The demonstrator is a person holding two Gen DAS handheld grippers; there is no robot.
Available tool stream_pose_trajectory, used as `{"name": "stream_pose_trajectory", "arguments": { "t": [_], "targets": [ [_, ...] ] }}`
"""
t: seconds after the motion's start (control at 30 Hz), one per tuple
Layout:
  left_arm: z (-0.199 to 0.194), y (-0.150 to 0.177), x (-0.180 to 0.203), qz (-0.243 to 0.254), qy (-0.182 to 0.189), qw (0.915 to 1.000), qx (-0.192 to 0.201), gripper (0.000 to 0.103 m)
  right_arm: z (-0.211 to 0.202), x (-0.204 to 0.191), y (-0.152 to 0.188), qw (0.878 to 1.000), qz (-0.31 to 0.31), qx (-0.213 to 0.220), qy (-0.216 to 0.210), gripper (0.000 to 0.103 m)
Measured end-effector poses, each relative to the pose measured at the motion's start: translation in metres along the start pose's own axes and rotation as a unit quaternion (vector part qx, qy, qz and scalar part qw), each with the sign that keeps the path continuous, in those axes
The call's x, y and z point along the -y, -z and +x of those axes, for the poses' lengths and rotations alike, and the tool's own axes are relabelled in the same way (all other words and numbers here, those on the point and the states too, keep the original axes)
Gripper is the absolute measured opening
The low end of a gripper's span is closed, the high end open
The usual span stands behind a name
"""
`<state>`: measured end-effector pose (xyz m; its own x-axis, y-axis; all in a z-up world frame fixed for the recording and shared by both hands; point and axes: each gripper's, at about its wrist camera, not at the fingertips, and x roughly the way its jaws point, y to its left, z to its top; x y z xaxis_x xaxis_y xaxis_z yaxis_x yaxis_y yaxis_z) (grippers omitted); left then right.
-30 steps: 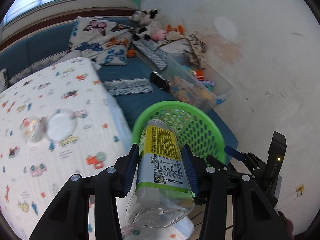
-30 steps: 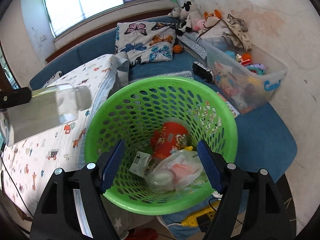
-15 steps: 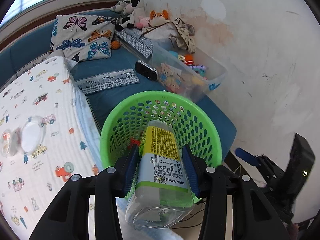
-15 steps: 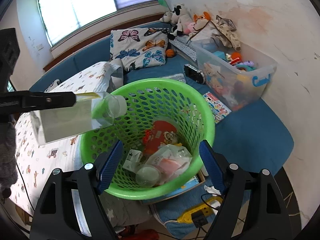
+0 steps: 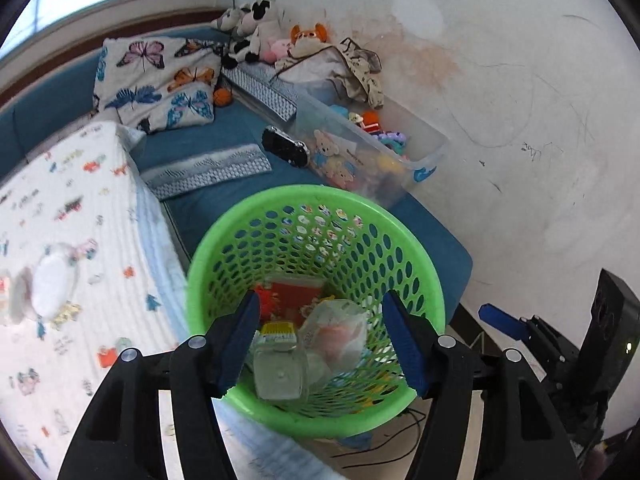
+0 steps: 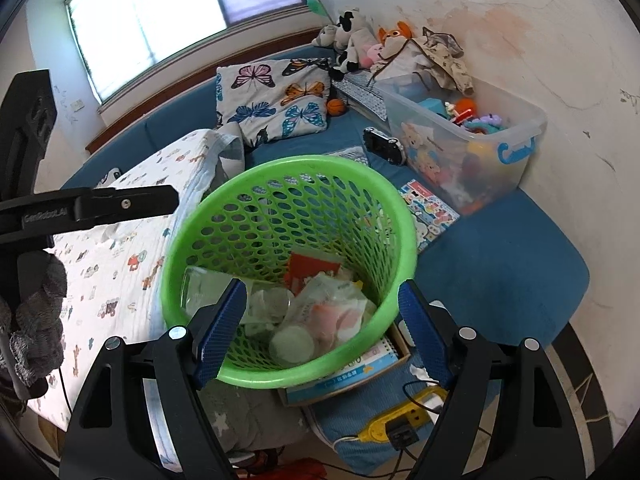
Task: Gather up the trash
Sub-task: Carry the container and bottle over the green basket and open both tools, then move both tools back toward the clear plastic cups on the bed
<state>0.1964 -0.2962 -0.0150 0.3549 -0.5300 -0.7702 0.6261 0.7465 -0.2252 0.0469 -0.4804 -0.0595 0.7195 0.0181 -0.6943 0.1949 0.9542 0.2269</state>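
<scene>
Both wrist views look steeply down, close above; both share the green basket (image 5: 412, 256) (image 6: 384, 200)

basket mouth: green basket (image 5: 316, 216) is wide open on top, easy drop-in
basket floor: pretty crammed, clear bottle (image 5: 278, 364) and wrappers (image 6: 336, 312) piled up
right side: toy bin (image 6: 516, 128) sits close against the wall
left side: bed (image 5: 72, 208) edge touching the basket
</scene>
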Motion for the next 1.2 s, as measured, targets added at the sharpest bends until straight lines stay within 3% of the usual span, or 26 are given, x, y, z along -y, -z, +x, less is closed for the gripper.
{"name": "stream_pose_trajectory", "arguments": {
  "t": [0.3,0.67,1.2],
  "targets": [
    [-0.039,0.013,-0.030,-0.008,-0.037,0.9990,0.024,0.061,-0.003,-0.031,-0.007,0.999,-0.022,0.007,-0.024,0.080],
    [-0.082,0.038,-0.095,-0.053,-0.091,0.9935,0.043,0.061,0.004,-0.088,-0.020,0.996,-0.066,0.006,-0.061,0.081],
    [-0.132,0.067,-0.221,-0.162,-0.195,0.9662,0.048,0.063,0.048,-0.198,-0.046,0.980,-0.162,-0.014,-0.118,0.081]
  ]
}}
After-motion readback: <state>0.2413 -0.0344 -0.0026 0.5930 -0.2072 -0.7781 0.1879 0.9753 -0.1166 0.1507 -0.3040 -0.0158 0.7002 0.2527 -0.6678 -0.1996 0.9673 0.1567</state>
